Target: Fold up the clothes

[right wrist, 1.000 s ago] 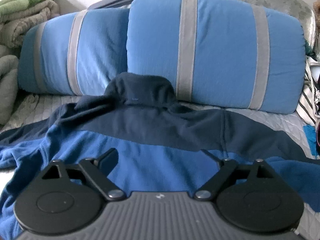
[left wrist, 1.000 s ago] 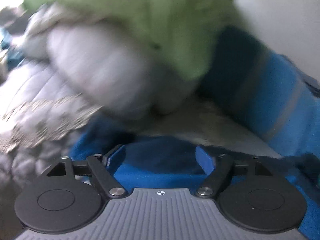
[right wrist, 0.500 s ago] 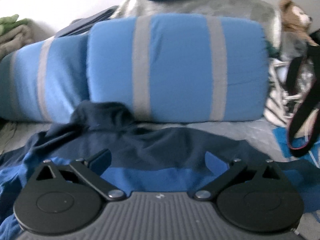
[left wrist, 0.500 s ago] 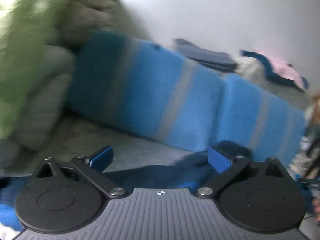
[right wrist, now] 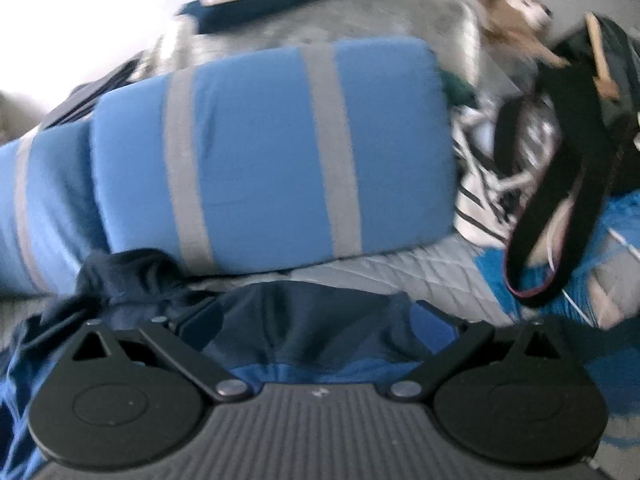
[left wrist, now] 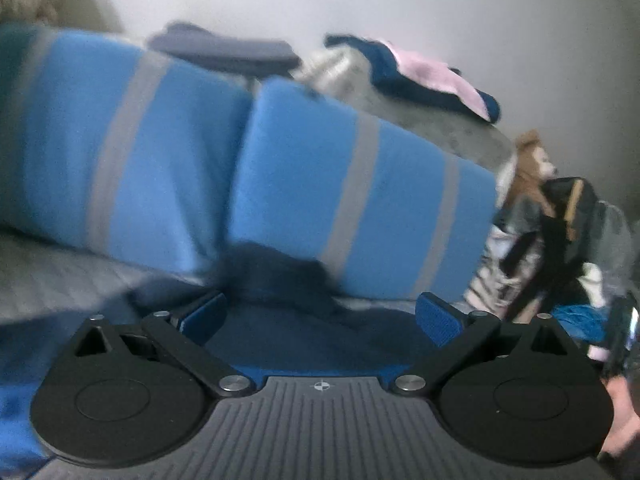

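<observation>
Clearly soft and limp, navy-and-blue fleece hooded top [right wrist: 304, 332] spread on grey quilted bed [right wrist: 420, 268], hood bunched against far blue grey-striped cushions [right wrist: 264, 168]. Best pinched at shoulder seams or hem (thick, light, not slippery). Left gripper [left wrist: 320, 314] and right gripper [right wrist: 316, 326] both spread wide, empty, low over fabric. Sleeves, hem cut off; views blurred.

Hoodie [right wrist: 316, 332]: navy upper part, bright blue lower part. Pillows [right wrist: 264, 152]: blue with grey stripes. Bed cover [right wrist: 432, 268]: grey, diamond-quilted. Stuffed toy [right wrist: 516, 16]: brown. Far folded garment [left wrist: 436, 76]: apparently pink on navy; view blurred.
</observation>
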Motion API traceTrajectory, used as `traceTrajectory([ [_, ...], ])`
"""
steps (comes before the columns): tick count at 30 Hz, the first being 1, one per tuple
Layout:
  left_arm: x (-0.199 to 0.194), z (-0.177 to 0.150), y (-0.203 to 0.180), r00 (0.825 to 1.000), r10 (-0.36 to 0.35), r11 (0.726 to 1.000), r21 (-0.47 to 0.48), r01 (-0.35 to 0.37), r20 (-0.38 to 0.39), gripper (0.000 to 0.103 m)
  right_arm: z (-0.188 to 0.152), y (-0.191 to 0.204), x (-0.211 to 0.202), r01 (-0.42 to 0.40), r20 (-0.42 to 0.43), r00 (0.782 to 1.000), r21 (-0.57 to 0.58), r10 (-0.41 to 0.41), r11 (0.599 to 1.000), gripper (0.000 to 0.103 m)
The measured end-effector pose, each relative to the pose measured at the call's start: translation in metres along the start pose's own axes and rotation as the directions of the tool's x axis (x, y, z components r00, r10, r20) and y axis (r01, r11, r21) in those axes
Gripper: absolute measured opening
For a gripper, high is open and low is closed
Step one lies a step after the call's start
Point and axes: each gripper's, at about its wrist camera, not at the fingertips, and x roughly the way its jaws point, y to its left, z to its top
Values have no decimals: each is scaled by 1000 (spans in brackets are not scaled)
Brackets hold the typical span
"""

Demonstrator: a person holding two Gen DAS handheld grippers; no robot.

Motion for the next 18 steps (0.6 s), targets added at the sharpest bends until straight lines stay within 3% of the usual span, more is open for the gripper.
traceTrajectory([
  [5,29,-45,-2,996,-72,997,-20,71,-49,103,-4,-41,20,24,-140,990,175,1,984,103],
  [10,34,-62,-1,996,-63,997,31,65,-68,103,-22,-81,45,25,-310,942,452,131,892,103],
  [13,34,-61,-7,997,-42,996,76,47,-62,103,-37,-88,53,25,-355,915,530,195,847,103],
  [15,34,-61,-12,995,-73,994,77,78,-74,103,-42,-91,57,26,-364,906,557,216,830,103],
  [18,38,-64,-20,987,-119,990,66,126,-108,103,-42,-95,57,47,-343,922,559,179,828,103],
])
